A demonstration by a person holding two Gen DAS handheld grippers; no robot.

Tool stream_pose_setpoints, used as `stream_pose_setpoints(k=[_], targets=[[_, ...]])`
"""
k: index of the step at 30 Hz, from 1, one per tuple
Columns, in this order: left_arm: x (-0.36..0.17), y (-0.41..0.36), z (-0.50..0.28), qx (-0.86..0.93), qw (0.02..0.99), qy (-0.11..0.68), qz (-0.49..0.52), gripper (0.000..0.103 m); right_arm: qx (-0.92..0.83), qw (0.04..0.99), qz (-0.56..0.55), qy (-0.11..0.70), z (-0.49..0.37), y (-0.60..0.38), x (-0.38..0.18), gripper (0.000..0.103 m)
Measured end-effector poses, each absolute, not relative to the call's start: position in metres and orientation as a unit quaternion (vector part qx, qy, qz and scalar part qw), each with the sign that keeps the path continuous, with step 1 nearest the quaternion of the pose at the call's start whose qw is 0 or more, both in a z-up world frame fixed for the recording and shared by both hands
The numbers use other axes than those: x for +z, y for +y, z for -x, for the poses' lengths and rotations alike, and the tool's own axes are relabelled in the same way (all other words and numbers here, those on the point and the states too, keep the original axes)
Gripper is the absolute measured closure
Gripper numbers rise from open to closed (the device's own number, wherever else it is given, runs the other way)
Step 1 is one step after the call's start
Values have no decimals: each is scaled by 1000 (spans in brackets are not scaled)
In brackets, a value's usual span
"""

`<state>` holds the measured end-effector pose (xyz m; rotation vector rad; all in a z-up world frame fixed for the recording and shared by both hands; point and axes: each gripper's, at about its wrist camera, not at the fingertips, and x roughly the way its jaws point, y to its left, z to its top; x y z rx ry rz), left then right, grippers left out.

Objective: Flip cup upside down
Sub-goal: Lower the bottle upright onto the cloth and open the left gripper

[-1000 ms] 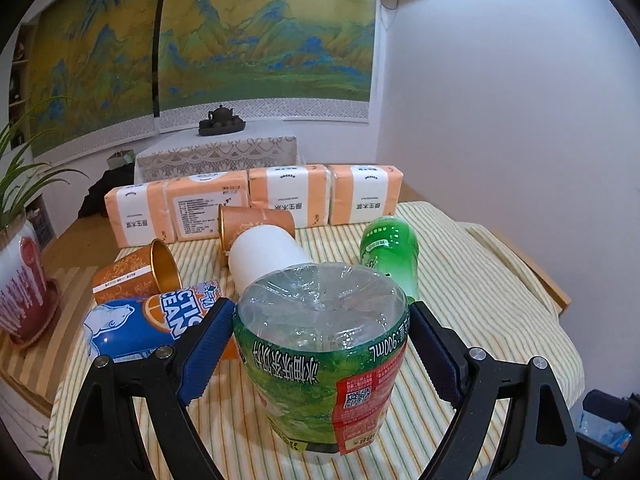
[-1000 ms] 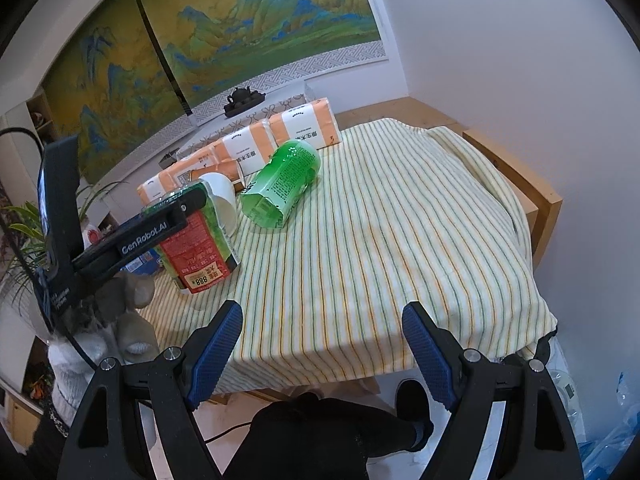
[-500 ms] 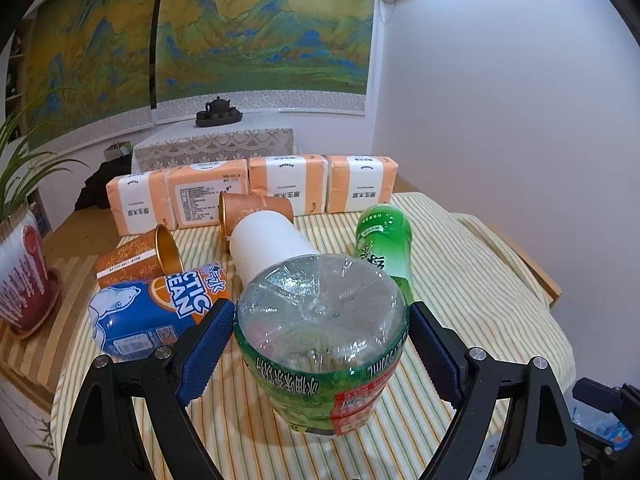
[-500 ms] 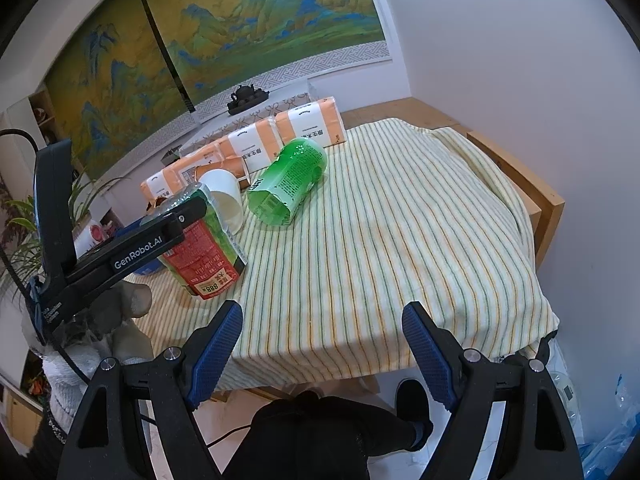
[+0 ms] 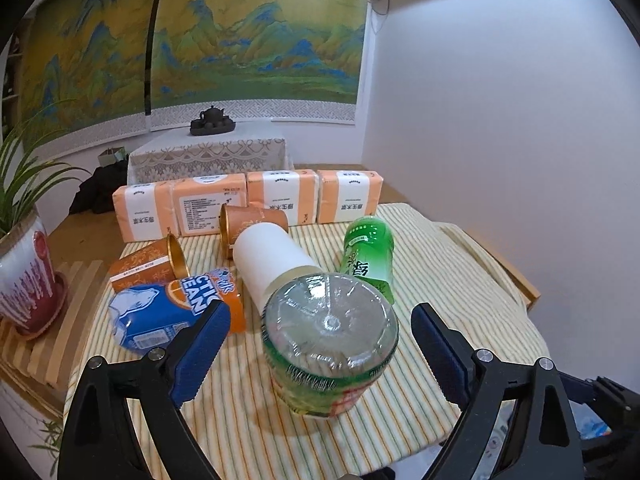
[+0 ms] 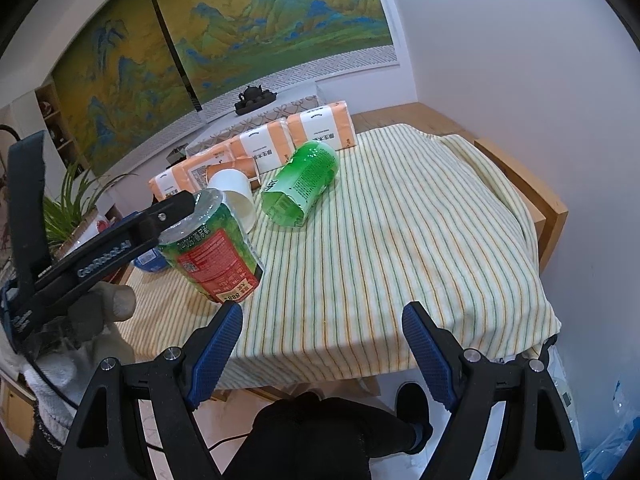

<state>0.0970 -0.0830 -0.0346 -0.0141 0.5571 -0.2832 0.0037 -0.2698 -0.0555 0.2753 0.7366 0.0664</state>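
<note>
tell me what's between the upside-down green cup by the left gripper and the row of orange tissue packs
In the left wrist view, a white paper cup lies on its side just behind the green cup, with an orange cup behind it, before the tissue packs.

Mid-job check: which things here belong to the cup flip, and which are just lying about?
In the job: green cut-bottle cup, standing base up; left gripper, open around it.
Lying about: white paper cup, green bottle on its side, copper cups, blue carton, tissue packs; right gripper, open.
</note>
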Motion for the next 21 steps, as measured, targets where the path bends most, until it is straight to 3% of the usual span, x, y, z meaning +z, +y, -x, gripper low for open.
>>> stream_pose_setpoints(k=[18,21], targets=[[-11,-23,-36,-94,959,265,31,6,32,942,-87,324,-4,-242,-43,22],[-10,-13,-24,-78,962,259,34,4,26,949,-70,305,-2,-235,-38,16]])
